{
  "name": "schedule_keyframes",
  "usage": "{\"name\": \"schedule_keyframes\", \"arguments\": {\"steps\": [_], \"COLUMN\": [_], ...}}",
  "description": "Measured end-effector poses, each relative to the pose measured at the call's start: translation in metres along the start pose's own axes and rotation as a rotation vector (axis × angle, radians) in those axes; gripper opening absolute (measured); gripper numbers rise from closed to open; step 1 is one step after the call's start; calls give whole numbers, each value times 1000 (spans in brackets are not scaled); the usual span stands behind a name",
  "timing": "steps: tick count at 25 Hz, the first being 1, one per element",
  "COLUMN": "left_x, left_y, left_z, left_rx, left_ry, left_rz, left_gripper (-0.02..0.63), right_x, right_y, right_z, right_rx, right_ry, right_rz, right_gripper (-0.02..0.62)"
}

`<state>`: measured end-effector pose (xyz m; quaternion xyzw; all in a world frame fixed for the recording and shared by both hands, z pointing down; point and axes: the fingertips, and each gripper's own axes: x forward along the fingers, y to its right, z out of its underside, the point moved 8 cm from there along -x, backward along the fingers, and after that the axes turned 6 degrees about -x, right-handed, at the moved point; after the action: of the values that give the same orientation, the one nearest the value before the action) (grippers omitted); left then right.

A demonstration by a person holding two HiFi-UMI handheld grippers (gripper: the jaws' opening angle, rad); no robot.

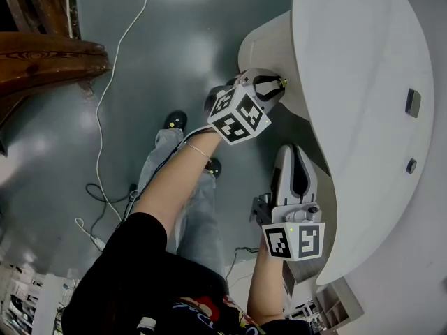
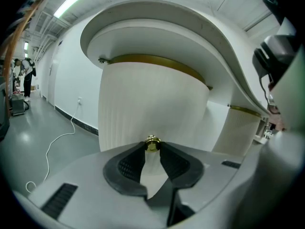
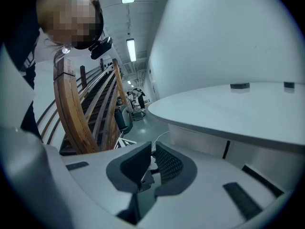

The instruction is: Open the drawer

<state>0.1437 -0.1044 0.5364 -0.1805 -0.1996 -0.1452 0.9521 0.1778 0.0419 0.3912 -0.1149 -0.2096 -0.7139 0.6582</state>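
Black sleeve (image 1: 133, 271): closest thing to the head cam, soft dark fabric, with a bare forearm reaching out of it toward the desk.
Right gripper (image 3: 152, 146): on the near side, hanging just beside the desk edge. Its jaws are all but pressed together with nothing between them, so it's just along for the ride imo.
Left gripper (image 1: 271, 86): farther out, jaw tips pinching the knob from both sides. Smooth pale plastic shell, dark dimpled rubber pads.
Knob (image 2: 152, 141): tiny, round, shiny brass. It's caught right at the very ends of the pads, not deep in.
Drawer (image 2: 152, 104): at the far end of the desk, tucked under the overhang. The front is curved, white and finely fluted top to bottom, and it looks fully shut to me.
Brass band (image 2: 157, 63): thin metal trim running round above the drawer front.
Desk top (image 1: 363, 117): smooth matte white with a rounded, blobby outline.
Floor (image 1: 181, 33): glossy grey, with a white cable (image 1: 105, 117) snaking across the left.
Step in hand: grip looks made, pull not started, I'd say.
Next move: a straight pull back toward the person. The knob is small and slick, so the pinch has to hold firm with no sideways tug.
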Motion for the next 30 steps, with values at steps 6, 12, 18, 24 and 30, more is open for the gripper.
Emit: {"name": "schedule_keyframes", "arguments": {"steps": [6, 12, 18, 24, 30], "left_x": [-6, -11, -17, -20, -25], "left_y": [-1, -1, -2, -4, -4], "left_z": [3, 6, 7, 8, 9], "left_rx": [-2, -10, -6, -3, 8], "left_ry": [-7, -15, -24, -27, -34], "left_rz": [0, 1, 6, 12, 15], "left_gripper": [98, 98, 98, 98, 98], "right_x": [3, 6, 11, 22, 32], "right_y": [-8, -13, -18, -22, -24], "right_z": [0, -1, -4, -4, -9], "right_rx": [-6, -8, -13, -8, -4], "right_ry": [-4, -9, -16, -21, -22], "right_rz": [-7, -13, -20, -22, -20], "right_gripper": [28, 26, 25, 25, 23]}}
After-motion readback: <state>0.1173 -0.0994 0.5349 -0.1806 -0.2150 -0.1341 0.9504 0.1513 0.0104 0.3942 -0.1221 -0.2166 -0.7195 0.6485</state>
